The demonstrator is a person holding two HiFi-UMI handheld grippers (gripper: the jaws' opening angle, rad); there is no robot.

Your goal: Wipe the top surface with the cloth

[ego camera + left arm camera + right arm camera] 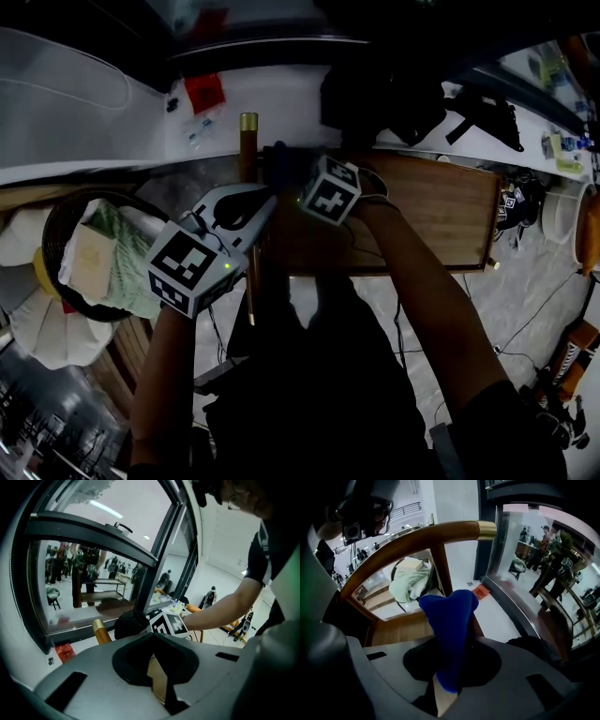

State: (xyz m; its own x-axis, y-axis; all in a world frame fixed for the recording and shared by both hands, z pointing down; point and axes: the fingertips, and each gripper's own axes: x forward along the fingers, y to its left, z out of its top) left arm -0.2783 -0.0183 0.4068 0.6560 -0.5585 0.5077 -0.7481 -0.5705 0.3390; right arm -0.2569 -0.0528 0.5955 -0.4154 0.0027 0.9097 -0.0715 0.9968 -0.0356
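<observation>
Cloth [451, 620], blue, is pinched tight in our right claw [449, 681], over the left end of the wooden counter [431, 211]. The counter's long side runs off to the right. Our left claw [152, 637] is closed, holding nothing.

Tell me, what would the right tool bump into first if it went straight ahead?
Probably the wooden upright just behind its blue cloth, under the curved rail; depth is hard to judge.
</observation>
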